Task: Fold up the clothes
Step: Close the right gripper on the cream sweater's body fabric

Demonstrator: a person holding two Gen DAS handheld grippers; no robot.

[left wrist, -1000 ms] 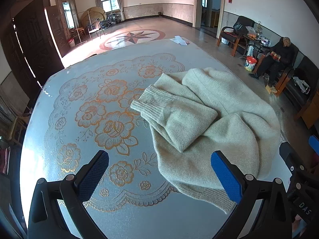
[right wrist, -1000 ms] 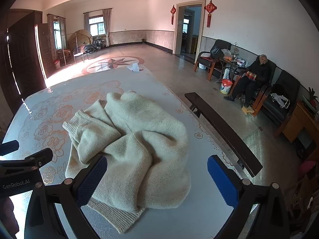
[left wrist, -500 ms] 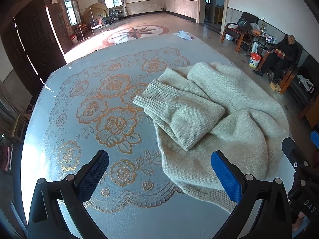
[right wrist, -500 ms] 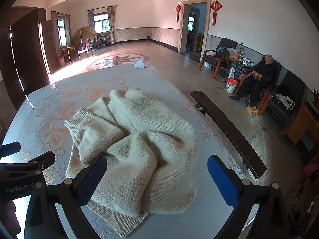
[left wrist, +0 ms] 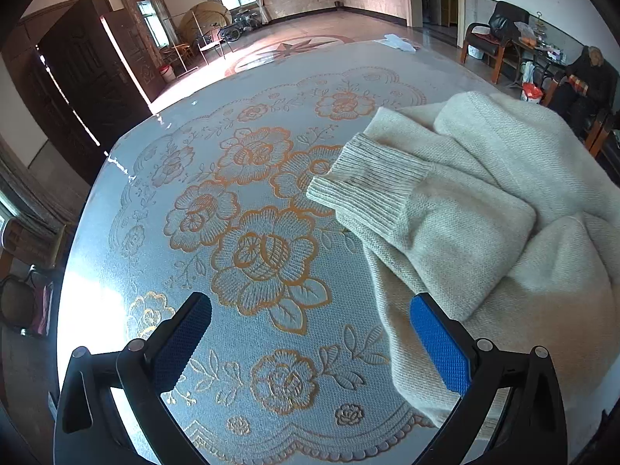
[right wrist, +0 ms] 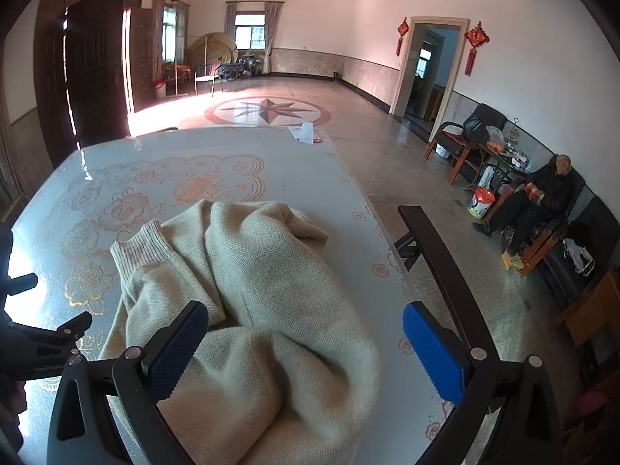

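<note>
Cream sweater (left wrist: 484,209) lies bunched on the surface (left wrist: 155,209), right half of left wrist view, ribbed cuff (left wrist: 368,190) at frame centre. Left gripper (left wrist: 310,343) jaws wide, empty, above the flowered cloth w/ right blue pad (left wrist: 440,348) over sweater edge. Right gripper (right wrist: 304,343) jaws wide, empty, sweater (right wrist: 252,290) low centre between them. Vs 0.5 s ago: left view has shifted left, sweater sits further right; right view tilted up, more room showing.

Left tongs (left wrist: 310,345) and right tongs (right wrist: 306,348): black frames, silver screws and textured blue pads (right wrist: 434,352) are shown.
</note>
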